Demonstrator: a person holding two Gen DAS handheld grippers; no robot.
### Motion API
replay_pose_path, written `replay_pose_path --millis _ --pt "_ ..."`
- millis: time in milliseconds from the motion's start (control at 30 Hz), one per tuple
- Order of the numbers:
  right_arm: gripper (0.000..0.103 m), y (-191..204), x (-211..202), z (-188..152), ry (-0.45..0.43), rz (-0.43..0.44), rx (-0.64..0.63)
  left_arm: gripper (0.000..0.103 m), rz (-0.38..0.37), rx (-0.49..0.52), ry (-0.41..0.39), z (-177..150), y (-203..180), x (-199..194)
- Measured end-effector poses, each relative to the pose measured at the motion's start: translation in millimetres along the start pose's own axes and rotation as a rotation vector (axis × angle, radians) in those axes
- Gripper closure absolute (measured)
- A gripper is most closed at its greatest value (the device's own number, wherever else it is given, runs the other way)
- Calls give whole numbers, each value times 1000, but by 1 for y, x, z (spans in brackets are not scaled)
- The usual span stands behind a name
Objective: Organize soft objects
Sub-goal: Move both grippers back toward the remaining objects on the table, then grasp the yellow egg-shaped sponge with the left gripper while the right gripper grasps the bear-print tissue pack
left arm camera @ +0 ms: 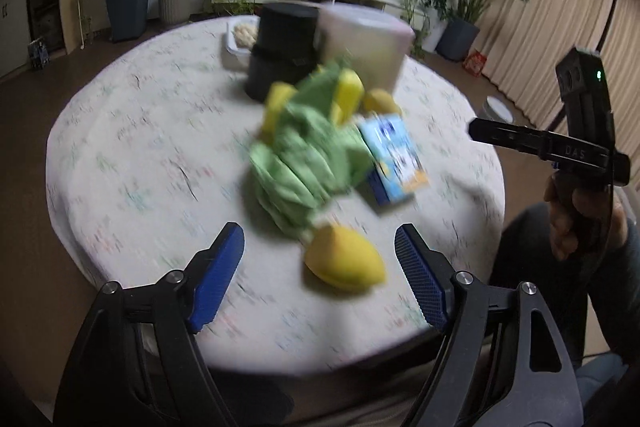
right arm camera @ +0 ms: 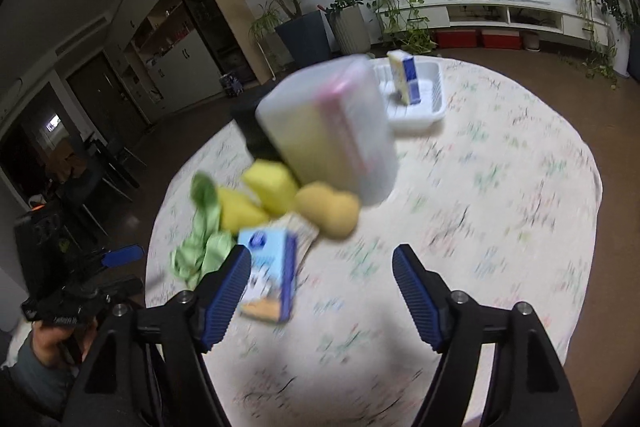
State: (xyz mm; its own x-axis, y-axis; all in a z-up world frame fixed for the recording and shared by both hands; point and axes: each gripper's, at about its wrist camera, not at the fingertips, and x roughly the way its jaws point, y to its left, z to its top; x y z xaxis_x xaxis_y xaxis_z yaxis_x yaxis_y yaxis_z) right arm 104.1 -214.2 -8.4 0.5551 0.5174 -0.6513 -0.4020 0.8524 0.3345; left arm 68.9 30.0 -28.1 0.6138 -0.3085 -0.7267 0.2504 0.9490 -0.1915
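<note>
A crumpled green cloth (left arm camera: 304,155) lies mid-table among several yellow sponges; one sponge (left arm camera: 344,259) lies nearest, just beyond my open, empty left gripper (left arm camera: 320,267). More sponges (left arm camera: 348,91) sit behind the cloth. In the right wrist view the cloth (right arm camera: 204,227), yellow sponges (right arm camera: 272,183) and a tan sponge (right arm camera: 328,211) lie ahead-left of my open, empty right gripper (right arm camera: 322,275). The right gripper also shows at the left wrist view's right edge (left arm camera: 520,139). Both views are motion-blurred.
A blue carton (left arm camera: 392,159) lies beside the cloth, also seen in the right wrist view (right arm camera: 272,275). A translucent container (right arm camera: 332,131), a black cylinder (left arm camera: 280,47) and a white tray (right arm camera: 420,99) holding a box stand farther back on the round clothed table (left arm camera: 140,147).
</note>
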Motion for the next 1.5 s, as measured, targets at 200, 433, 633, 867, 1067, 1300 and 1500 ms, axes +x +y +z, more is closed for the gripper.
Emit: replay_pose_path --millis 200,433,633,867,1067,1300,1500 --pt "22 31 3 -35 20 -57 -28 26 25 63 39 -24 -29 18" --pt "22 58 9 -42 47 -115 -95 26 51 47 35 -23 -33 30" --pt "22 63 20 -41 67 -134 -109 26 75 -3 29 -21 -22 35" --pt "22 59 35 -33 106 -140 -73 31 99 -2 27 -20 -23 41" --pt "22 66 51 -28 126 -144 -84 55 86 -11 23 -21 -23 44" --pt "34 68 73 -28 169 -173 -108 56 85 -2 16 -21 -23 44" --pt "41 57 79 -31 183 -181 -92 57 86 2 10 -22 -24 44"
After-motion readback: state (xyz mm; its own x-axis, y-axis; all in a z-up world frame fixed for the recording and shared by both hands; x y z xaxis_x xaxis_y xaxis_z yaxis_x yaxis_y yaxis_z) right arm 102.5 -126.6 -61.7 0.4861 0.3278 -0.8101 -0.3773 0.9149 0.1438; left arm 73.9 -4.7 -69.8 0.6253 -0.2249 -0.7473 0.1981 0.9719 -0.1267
